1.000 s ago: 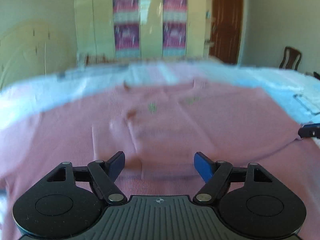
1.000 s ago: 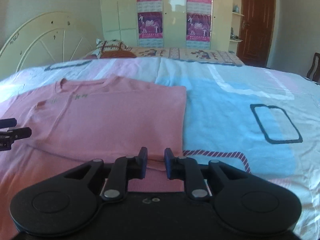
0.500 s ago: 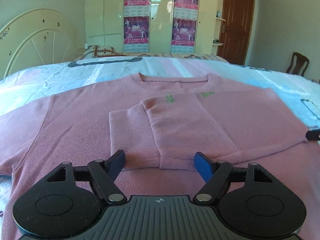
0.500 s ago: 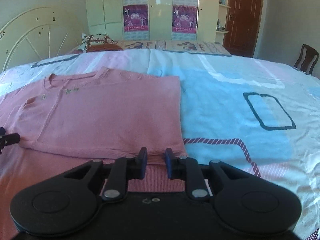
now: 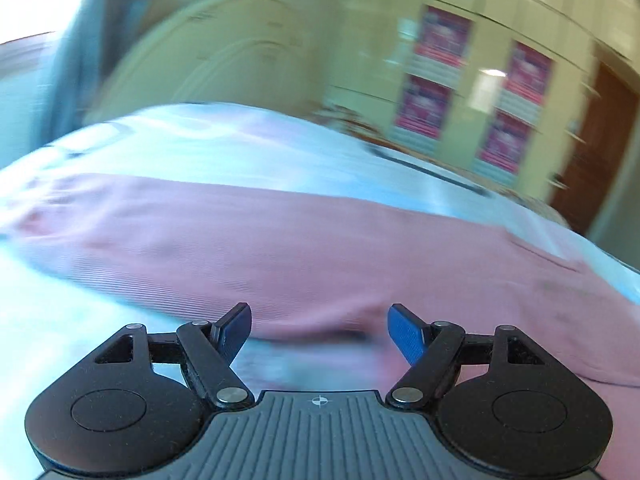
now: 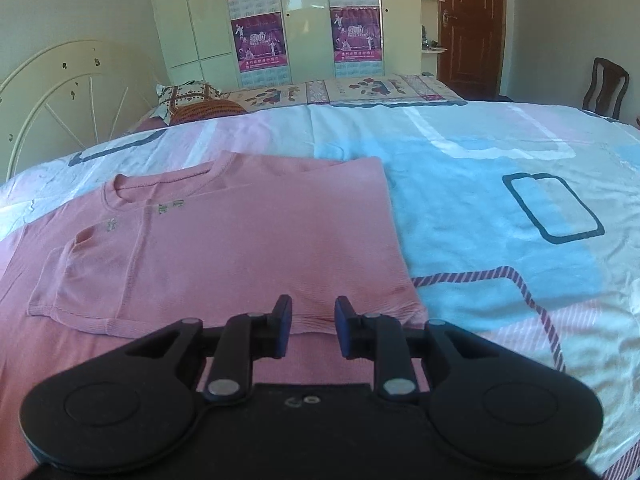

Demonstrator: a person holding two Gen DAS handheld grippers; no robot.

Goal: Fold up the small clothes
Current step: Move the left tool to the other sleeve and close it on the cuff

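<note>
The pink top [image 6: 248,240] on the bed [image 6: 500,216] looks soft, light and floppy, so grab its edge; the left tool [image 5: 319,330] is spread wide and empty, and the right tool [image 6: 311,326] is opening with nothing pinched.

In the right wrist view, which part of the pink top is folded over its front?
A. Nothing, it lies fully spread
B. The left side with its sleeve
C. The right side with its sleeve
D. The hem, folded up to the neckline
C: the right side of the pink top lies doubled over the front, giving a straight right edge on the bedsheet, with its sleeve lying across the front.
</note>
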